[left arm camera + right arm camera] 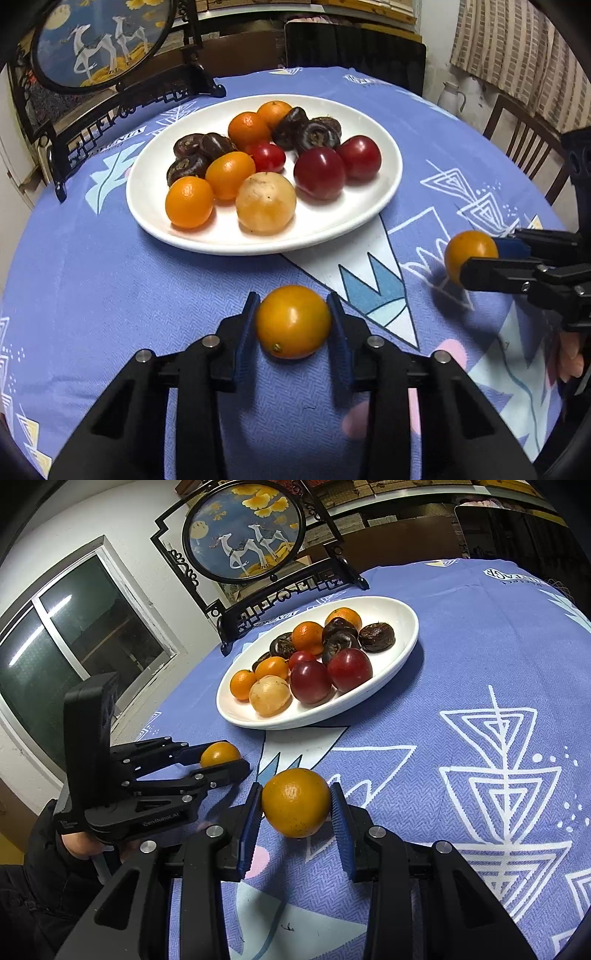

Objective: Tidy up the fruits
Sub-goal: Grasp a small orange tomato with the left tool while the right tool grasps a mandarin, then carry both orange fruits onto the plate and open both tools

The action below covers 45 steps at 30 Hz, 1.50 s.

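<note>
Two small orange fruits sit off the plate, each between the fingers of one tool. In the left wrist view, the left gripper (293, 321) at the lower centre of the frame is clamped on the near kumquat (293, 322), both blue pads touching its flanks; the fruit looks to rest on or just over the blue tablecloth (110, 295). At the right edge of that frame the right gripper (476, 258) grips the second kumquat (466, 251). The right wrist view shows that same fruit at lower centre, pressed between ribbed pads and seemingly lifted a little, to judge by the shadow beneath it.

The white plate (332, 229) lies in the upper middle of the frame, already holding oranges, red plums, dark water chestnuts and one pale yellow fruit (265, 202), with free room along its near right rim.

These kumquats are likely light, smooth-skinned and slightly yielding, so a hard squeeze could bruise or split them, and a round waxy skin may roll out of a shallow pinch. Holding across the widest middle, as both tools do, seems the safest place
</note>
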Available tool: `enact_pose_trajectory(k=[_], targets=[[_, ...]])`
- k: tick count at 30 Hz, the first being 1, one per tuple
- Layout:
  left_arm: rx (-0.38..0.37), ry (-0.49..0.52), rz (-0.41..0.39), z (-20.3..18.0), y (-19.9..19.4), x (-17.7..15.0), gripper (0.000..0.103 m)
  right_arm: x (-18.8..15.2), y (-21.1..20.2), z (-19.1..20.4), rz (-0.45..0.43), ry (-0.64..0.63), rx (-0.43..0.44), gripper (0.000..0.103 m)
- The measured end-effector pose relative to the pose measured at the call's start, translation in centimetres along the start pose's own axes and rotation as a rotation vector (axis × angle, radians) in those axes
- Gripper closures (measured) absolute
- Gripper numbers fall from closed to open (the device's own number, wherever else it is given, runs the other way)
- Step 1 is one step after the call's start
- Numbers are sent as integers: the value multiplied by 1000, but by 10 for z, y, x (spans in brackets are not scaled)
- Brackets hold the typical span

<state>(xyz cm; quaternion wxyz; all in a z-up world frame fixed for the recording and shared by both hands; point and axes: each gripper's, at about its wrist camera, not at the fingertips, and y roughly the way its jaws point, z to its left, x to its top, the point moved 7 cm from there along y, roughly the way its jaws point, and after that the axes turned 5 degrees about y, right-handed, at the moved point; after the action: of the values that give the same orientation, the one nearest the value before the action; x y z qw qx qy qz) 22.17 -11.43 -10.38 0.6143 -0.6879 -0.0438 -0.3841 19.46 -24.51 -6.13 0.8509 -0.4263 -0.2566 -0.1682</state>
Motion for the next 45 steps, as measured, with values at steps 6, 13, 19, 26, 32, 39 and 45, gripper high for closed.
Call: enact_pose_trajectory(k=[6, 13, 19, 26, 32, 39, 45], targets=[[-14, -9, -6, -2, -3, -3, 67, -1, 1, 1, 4, -2, -1, 66], [-44, -38, -41, -1, -15, -7, 67, -1, 2, 1, 3, -5, -6, 66], [-68, -84, -99, 7, -33, -11, 67, -1, 0, 2, -7, -11, -21, 66], [-71, -71, -196, 18, -64, 20, 67, 13, -17, 23, -7, -58, -44, 66], [-46, -52, -262, 36, -72, 67, 67, 74, -41, 53, -80, -151, -72, 66], [-25, -103, -220, 77, -17, 115, 67, 146, 6, 34, -101, -96, -109, 66], [-19, -167, -162, 112, 39, 141, 67, 179, 62, -10, -86, 8, -140, 66]])
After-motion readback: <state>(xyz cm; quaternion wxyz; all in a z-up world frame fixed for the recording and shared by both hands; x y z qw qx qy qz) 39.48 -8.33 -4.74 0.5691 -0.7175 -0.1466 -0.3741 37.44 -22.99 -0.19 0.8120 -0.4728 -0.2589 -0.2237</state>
